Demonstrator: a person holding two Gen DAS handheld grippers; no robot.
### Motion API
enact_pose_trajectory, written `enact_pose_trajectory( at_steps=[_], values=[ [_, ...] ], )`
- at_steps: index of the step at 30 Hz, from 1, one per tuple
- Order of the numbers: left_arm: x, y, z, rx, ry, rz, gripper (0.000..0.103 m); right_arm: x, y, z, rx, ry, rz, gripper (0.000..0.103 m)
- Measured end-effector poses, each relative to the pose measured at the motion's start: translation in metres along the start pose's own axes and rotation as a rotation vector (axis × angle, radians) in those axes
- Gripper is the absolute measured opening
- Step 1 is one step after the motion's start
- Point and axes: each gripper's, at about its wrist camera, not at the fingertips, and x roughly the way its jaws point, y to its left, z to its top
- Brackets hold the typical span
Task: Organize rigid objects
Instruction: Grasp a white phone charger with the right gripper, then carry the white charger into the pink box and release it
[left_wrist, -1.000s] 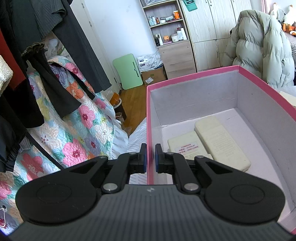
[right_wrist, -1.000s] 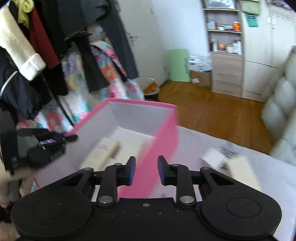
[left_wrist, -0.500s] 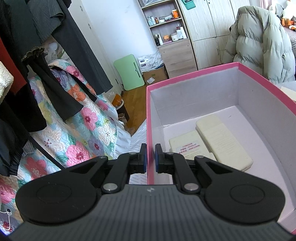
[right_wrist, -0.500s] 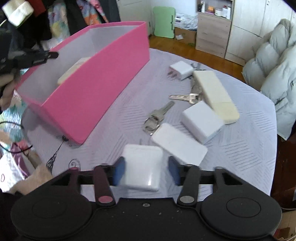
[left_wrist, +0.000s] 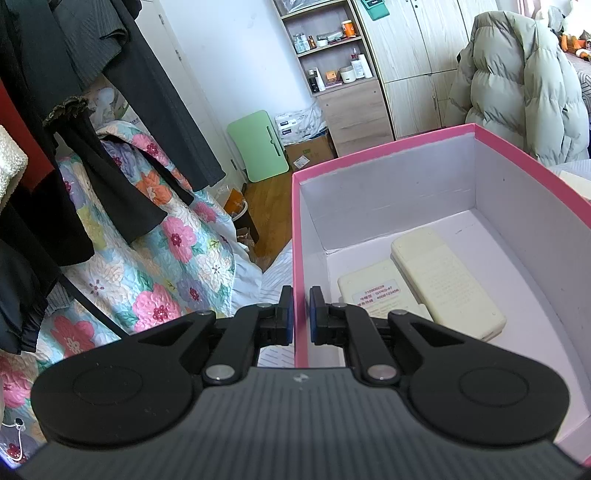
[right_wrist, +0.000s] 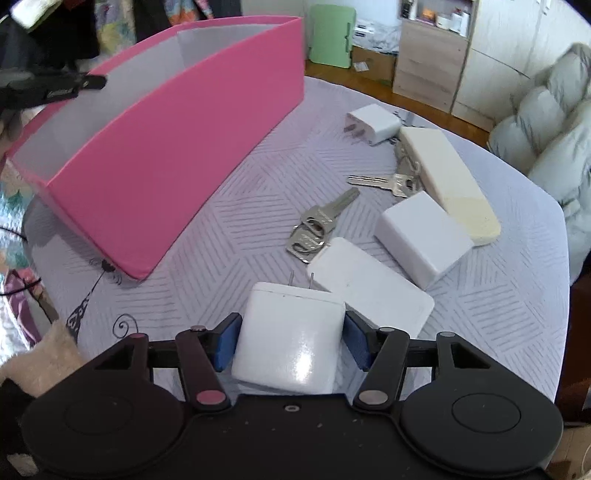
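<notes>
The table (right_wrist: 498, 314), under a lilac patterned cloth, carries a pink box (right_wrist: 177, 162), white chargers (right_wrist: 421, 232), keys (right_wrist: 321, 225) and a cream block (right_wrist: 447, 173).

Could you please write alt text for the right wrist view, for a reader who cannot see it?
The right gripper straddles a white plug-in charger on a lilac patterned tablecloth, its blue pads beside the charger's sides. Beyond it lie more white chargers, a cream power bank and loose keys. A pink box stands at the left.
</notes>
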Motion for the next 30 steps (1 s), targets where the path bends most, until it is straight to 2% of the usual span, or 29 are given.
enact_pose_trajectory(
  at_steps=[2,6,8,16,21,26,30],
  values=[
    [-0.001,0.001,0.000,-0.008,-0.002,-0.007,0.007,-0.005,0.000,0.000,-0.009,-0.023,0.003,0.063],
    [-0.001,-0.001,0.001,-0.008,-0.004,-0.011,0.007,-0.029,-0.008,0.007,0.031,-0.114,0.105,0.062],
    [-0.002,0.000,0.001,-0.011,-0.006,-0.015,0.007,-0.043,-0.005,0.014,0.027,-0.165,0.119,0.062],
    [-0.003,0.005,-0.001,-0.023,-0.013,-0.028,0.007,-0.083,0.016,0.054,-0.050,-0.316,0.158,0.062],
    [-0.002,0.006,-0.001,-0.026,-0.016,-0.029,0.007,-0.103,0.038,0.077,-0.133,-0.398,0.220,0.062],
    [-0.002,0.006,-0.001,-0.026,-0.018,-0.029,0.007,-0.096,0.066,0.098,-0.229,-0.384,0.272,0.062],
    [-0.002,0.006,-0.001,-0.027,-0.021,-0.025,0.007,-0.075,0.094,0.115,-0.332,-0.288,0.291,0.062]
  ],
)
